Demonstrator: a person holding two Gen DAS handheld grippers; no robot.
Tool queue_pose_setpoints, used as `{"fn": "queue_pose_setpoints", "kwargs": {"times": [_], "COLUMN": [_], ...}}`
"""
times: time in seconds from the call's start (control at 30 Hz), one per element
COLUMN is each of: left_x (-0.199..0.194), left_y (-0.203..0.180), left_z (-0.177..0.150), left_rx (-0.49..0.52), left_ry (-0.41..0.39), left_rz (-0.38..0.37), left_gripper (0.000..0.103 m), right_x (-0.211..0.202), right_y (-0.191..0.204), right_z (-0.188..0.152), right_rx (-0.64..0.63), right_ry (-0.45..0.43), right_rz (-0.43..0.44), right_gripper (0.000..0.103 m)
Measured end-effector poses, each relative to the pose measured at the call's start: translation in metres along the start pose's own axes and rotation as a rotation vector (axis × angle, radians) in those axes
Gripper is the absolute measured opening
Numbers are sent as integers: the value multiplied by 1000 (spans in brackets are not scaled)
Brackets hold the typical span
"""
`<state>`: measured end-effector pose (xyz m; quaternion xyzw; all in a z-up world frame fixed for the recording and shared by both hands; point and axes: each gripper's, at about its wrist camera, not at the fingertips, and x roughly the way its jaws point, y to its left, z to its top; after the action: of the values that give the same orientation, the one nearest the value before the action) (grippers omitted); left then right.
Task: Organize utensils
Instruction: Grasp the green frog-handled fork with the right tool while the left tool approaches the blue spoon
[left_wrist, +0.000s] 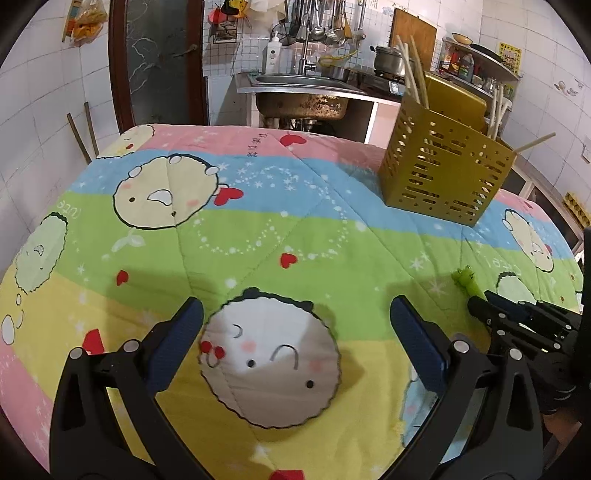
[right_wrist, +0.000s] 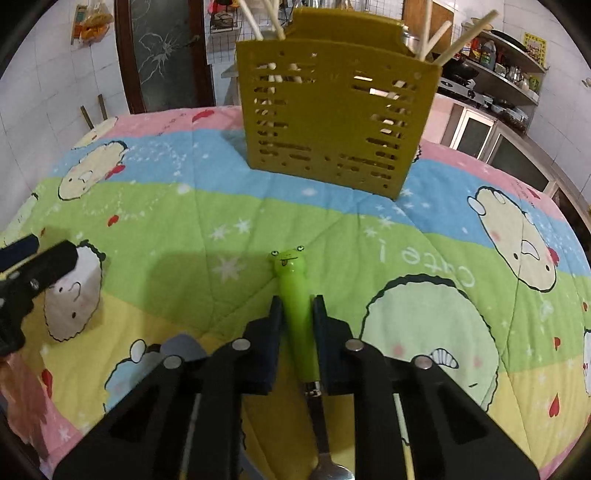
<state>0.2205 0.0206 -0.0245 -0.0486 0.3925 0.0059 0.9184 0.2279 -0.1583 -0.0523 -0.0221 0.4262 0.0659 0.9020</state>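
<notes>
Fingers of the right gripper pinch the frog-handled spoon mid-handle on the quilted surface, ready for lifting toward the yellow utensil holder; the left gripper hovers wide, empty.

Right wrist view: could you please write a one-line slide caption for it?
Right claw shut on frog-handled spoon, yellow holder with chopsticks standing beyond on quilt.

Right tongs pinched tight with pads nearly together, angled downward; left tongs gaping wide, also tilted down.
</notes>
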Motion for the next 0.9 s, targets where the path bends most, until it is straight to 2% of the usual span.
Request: {"fn": "queue_pose_setpoints", "kwargs": {"times": [0.13, 0.37, 0.53, 0.63, 0.7, 0.8, 0.9], "left_x": [-3, 1, 7, 15, 21, 30, 32], "left_y": [-20, -67, -99, -111, -117, -120, -125], "left_z": [-4, -16, -27, -30, -31, -31, -28], "left_rx": [20, 25, 12, -2, -17, -35, -39], "left_ry": [12, 98, 160, 192, 218, 254, 251], "left_rz": [-16, -61, -64, -30, -9, 0, 18], "left_gripper": [98, 98, 98, 97, 94, 80, 66], "right_x": [-13, -34, -39, -38, -36, -36, -36], "right_y": [-24, -89, -113, -119, -122, -125, -125], "right_z": [-6, -26, -38, -44, -48, -52, -52], "right_rx": [51, 146, 173, 187, 198, 207, 213], "right_ry": [-13, 3, 14, 19, 20, 13, 8], "right_rz": [-8, -114, -135, -125, -114, -101, -93], "right_gripper": [15, 15, 15, 15, 15, 15, 15]}}
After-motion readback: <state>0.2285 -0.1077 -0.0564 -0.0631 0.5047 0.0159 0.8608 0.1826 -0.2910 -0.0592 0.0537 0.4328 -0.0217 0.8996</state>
